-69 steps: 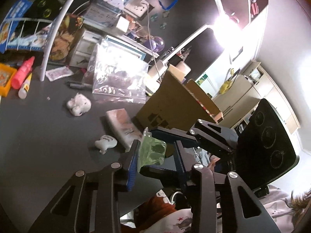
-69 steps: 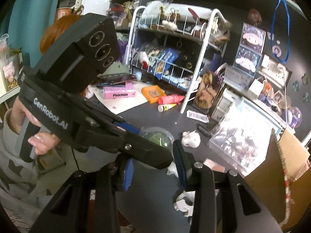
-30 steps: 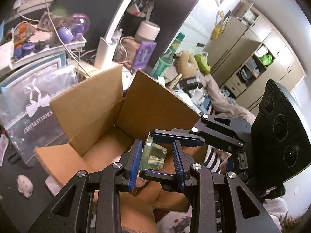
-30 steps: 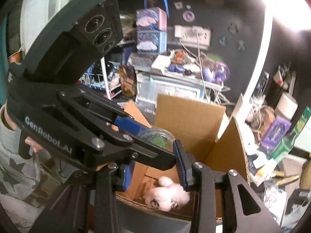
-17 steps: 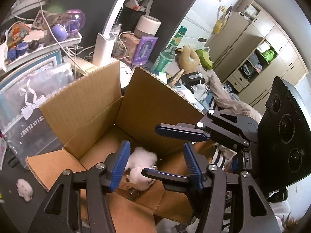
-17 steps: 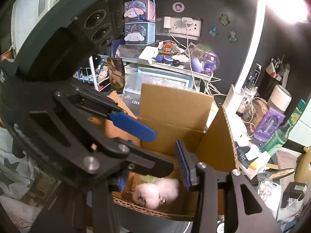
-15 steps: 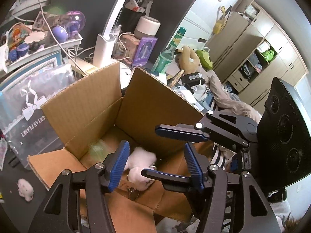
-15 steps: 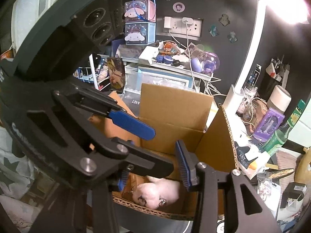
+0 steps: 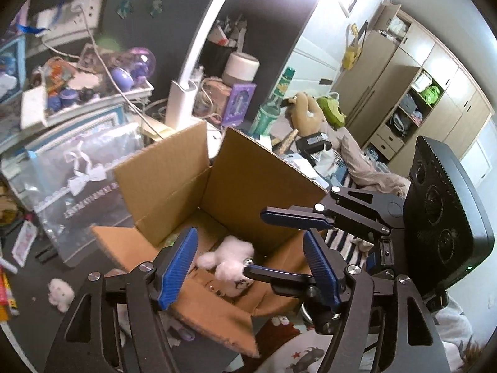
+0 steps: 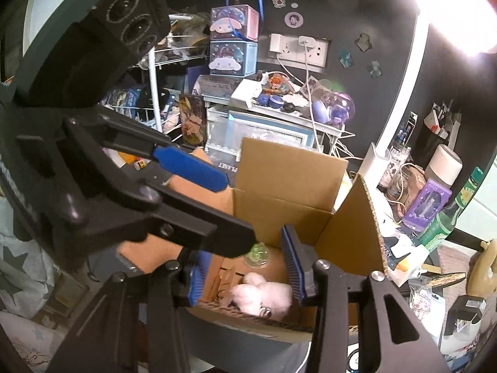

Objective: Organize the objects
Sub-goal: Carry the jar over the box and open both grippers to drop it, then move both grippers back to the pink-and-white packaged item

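Over an open cardboard box on a cluttered dark worktop, we hold both grippers above the opening, each with its jaws spread wide and gripping nothing. The left gripper looks down into the box from the near side; the right gripper hangs over the same opening, and each tool's black body crosses the other's view.

On the box floor lies a white plush toy, a small metal ring showing at its lower edge. Just beyond it, nearer the far wall, sits a small clear capsule with something green inside. In the left wrist view the capsule is mostly hidden behind the left blue pad, and only the plush shows plainly between the fingers.

All four flaps stand open. Beside the box, to its left, lean clear plastic bags printed with white bows. A second small white plush lies on the worktop well apart from the box, near the left edge of the left wrist view.
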`<state>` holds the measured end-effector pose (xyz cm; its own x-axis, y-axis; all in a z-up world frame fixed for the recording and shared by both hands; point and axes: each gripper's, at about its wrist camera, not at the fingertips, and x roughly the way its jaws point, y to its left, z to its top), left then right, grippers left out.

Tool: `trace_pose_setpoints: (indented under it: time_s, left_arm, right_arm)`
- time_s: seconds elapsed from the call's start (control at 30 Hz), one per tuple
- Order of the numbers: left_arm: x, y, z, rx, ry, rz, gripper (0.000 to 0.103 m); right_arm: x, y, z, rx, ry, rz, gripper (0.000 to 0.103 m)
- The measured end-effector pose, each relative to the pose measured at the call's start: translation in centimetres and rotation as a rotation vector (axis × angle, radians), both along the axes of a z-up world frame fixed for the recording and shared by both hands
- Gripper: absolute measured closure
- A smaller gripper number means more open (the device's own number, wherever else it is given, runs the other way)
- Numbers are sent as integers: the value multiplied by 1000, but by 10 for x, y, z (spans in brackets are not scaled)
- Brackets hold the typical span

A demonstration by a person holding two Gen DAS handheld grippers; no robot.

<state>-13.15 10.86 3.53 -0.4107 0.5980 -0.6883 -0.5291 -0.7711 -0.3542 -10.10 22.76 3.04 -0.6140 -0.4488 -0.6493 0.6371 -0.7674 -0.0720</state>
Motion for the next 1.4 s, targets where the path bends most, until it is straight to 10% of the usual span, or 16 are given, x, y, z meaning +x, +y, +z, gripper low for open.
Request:
trace_pose_setpoints:
  time_s: [0.7, 1.07, 1.4]
  left_arm:
    - [87, -114, -12, -51, 180, 221, 24]
    - [120, -171, -77, -65, 188, 384, 13]
    - [125, -194, -118, -6, 161, 419, 12]
  right_arm:
    - [73, -81, 12, 19, 85, 178, 63]
    - [93, -133, -47, 13, -25, 251, 62]
    - [49, -142, -114, 43, -121, 13, 45]
